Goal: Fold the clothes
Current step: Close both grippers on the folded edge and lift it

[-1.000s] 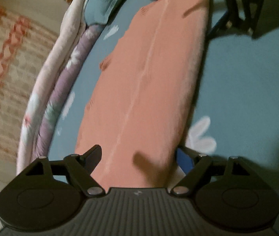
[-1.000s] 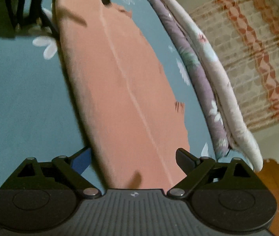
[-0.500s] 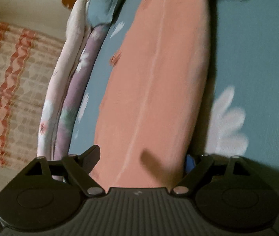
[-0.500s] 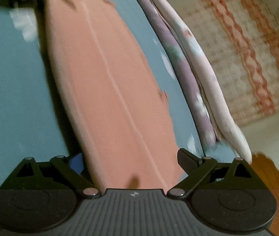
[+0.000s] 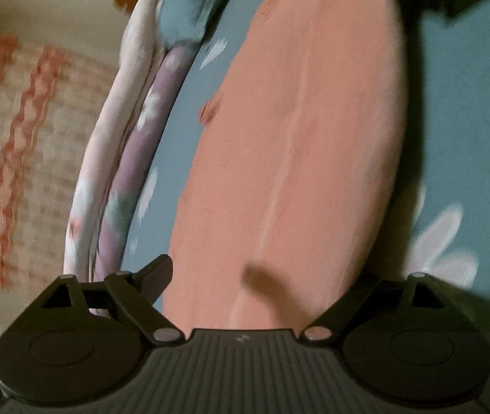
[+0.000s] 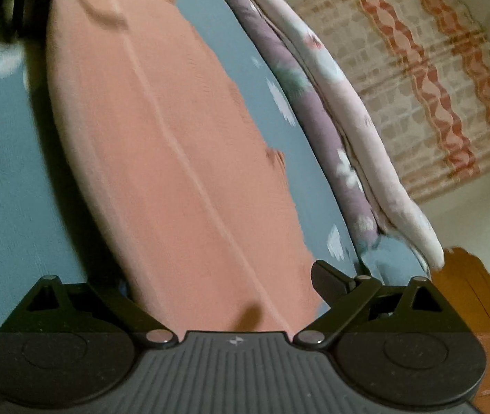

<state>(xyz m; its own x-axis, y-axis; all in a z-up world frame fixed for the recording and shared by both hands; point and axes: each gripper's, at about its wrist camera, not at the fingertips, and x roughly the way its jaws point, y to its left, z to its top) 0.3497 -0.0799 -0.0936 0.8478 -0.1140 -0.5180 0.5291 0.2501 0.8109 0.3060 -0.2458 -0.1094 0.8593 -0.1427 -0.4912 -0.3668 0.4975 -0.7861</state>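
The salmon garment (image 5: 290, 158) lies as a long strip on the bed (image 5: 469, 120), running toward 12 o'clock. The left gripper (image 5: 262, 276) and the right gripper (image 6: 224, 276) each straddle one end, fingers apart. Lift both ends level.

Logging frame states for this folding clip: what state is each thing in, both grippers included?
Salmon-pink knit garment: stretched long over the bed, its ends running between each gripper's fingers.
Left gripper: fingers spread wide, cloth between them; grip cannot be told.
Right gripper: likewise spread, grip unclear.
Teal flower-print bedsheet: spread flat under the garment.
Lilac and pale pink floral bedding: bunched along the bed's edge.
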